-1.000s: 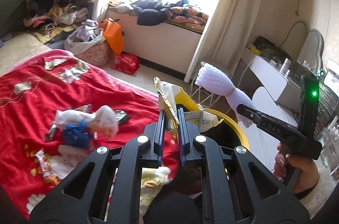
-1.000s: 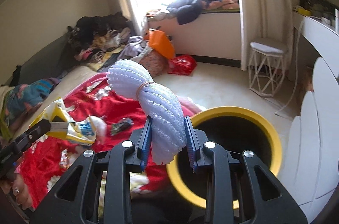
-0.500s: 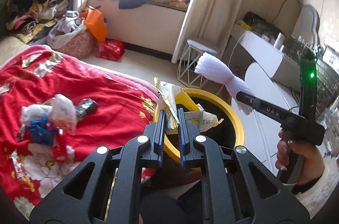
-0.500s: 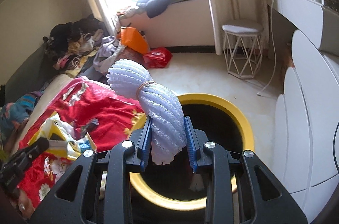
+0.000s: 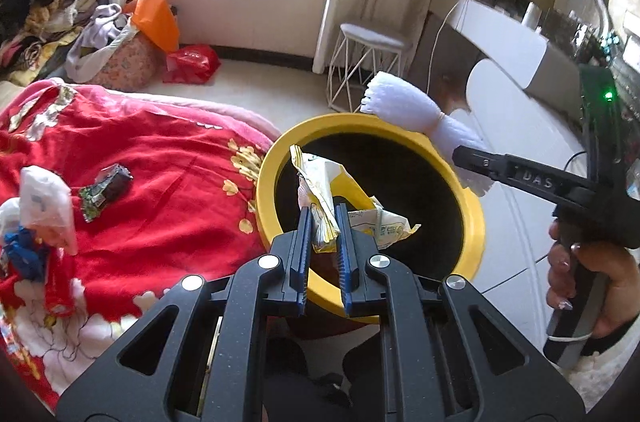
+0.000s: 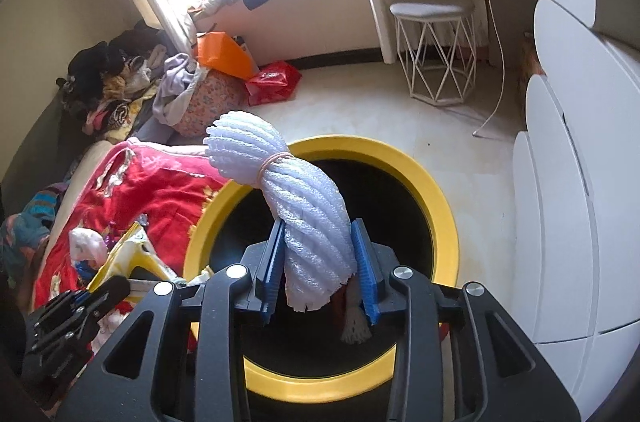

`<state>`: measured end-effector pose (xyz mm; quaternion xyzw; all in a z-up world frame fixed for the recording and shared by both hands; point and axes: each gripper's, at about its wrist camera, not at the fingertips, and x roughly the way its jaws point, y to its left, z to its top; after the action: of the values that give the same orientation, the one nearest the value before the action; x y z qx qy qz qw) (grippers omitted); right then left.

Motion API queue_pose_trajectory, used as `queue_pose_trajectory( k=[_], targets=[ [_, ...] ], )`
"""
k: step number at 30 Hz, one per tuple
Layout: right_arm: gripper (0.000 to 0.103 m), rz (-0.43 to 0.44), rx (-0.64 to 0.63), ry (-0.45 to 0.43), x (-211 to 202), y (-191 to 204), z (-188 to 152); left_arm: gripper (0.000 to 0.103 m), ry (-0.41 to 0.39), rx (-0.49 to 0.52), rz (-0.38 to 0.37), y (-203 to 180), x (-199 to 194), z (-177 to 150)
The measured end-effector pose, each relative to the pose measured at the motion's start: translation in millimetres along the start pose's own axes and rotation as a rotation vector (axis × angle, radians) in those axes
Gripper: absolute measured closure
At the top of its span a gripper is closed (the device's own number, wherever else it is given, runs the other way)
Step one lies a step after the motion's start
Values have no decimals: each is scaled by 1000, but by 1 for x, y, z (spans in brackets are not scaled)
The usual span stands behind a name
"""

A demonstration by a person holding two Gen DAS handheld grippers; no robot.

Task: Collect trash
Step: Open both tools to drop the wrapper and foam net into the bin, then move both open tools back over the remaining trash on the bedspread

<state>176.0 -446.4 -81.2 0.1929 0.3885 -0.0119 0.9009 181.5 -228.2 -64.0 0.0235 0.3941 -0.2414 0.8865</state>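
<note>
My left gripper [image 5: 324, 212] is shut on a yellow and white snack wrapper [image 5: 320, 178] and holds it over the open mouth of the yellow-rimmed bin [image 5: 276, 158]. My right gripper [image 6: 320, 226] is shut on a white foam net bundle [image 6: 296, 198] tied with a rubber band, also over the bin [image 6: 436, 198]. The right gripper and foam bundle [image 5: 404, 102] show in the left wrist view at the bin's far right rim. The left gripper with the wrapper [image 6: 128, 258] shows at lower left in the right wrist view. More trash lies on the red blanket: a dark wrapper [image 5: 106, 190] and a plastic bag pile [image 5: 40, 218].
The bed with the red blanket [image 5: 140, 150] is left of the bin. A white wire stool [image 5: 368, 62] stands on the floor behind. White cabinets [image 6: 568, 182] stand to the right. Clothes and bags [image 5: 152, 18] are piled by the window wall.
Both grippers have moved from over the bed's edge to above the bin's opening, still holding their items. The bin now fills the centre of both views.
</note>
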Motion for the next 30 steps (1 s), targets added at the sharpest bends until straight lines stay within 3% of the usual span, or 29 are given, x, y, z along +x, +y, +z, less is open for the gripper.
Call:
queue_pose_trajectory(
  k=[6, 9, 10, 15, 18, 22, 30],
  targets=[
    [64, 18, 12, 20, 12, -8, 1, 94, 27, -53, 8, 4, 18, 5],
    [48, 30, 25, 30, 14, -14, 1, 93, 35, -82, -12, 6, 24, 5],
    [48, 28, 35, 34, 13, -16, 0, 91, 33, -90, -27, 6, 25, 5],
    [41, 12, 67, 26, 4, -23, -3, 43, -14, -115, -119, 2, 15, 4],
    [37, -8, 56, -10, -10, -22, -5, 23, -45, -113, -119, 0, 6, 5],
    [29, -10, 50, -52, -26, -17, -4, 11, -82, -141, -127, 3, -11, 9],
    [25, -1, -39, -138, -58, 14, -5, 11, -166, -134, -22, 11, -52, 2]
  ],
)
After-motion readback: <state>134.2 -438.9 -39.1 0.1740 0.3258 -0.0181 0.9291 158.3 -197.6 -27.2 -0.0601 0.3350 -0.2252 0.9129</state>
